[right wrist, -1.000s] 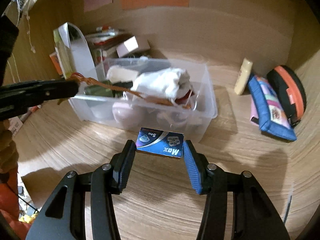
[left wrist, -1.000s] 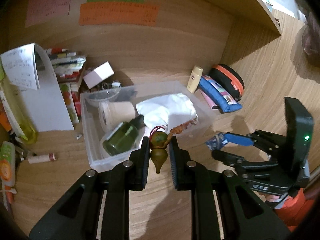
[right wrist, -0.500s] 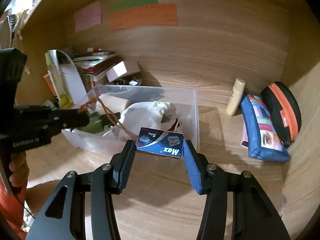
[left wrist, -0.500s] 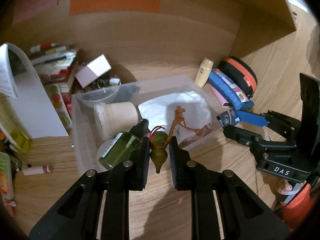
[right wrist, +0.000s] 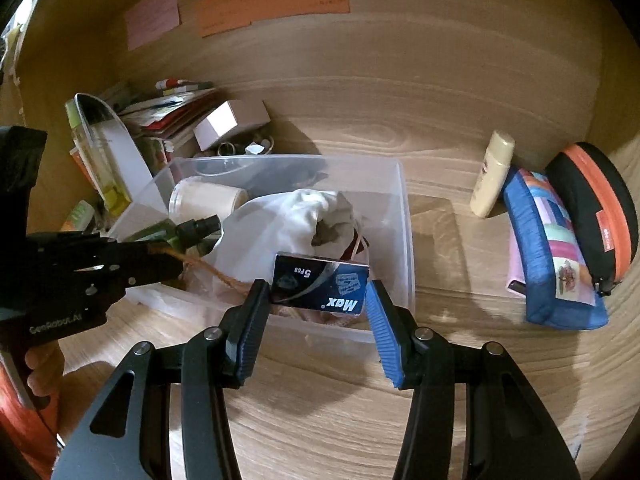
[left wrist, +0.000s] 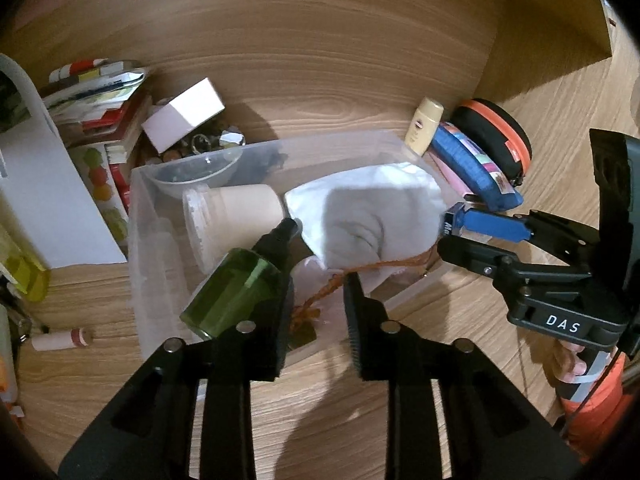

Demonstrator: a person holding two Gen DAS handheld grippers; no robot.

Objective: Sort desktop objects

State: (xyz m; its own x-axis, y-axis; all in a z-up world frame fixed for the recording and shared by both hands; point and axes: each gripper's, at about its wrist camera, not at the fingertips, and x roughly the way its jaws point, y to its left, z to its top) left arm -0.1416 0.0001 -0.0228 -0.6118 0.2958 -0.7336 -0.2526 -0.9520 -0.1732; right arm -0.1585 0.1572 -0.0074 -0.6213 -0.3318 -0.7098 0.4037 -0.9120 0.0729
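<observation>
Your left gripper (left wrist: 318,312) is open over the clear bin (left wrist: 138,240), and the orange cord (left wrist: 320,296) lies in the bin under it. Your right gripper (right wrist: 318,308) squeezes the blue box (right wrist: 320,286) above the bin's near edge.

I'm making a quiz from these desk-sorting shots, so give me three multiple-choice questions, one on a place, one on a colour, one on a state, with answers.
1. Where is the green bottle? A) in the clear bin B) on the book stack C) beside the pencil case
2. What colour is the box in the right tool? A) red B) blue C) yellow
3. How is the left tool? A) open B) shut on the bottle C) shut on the cloth
1 A: it lies among the bin's contents. 2 B: its printed face is blue. 3 A: jaws apart, only a cord between.
</observation>
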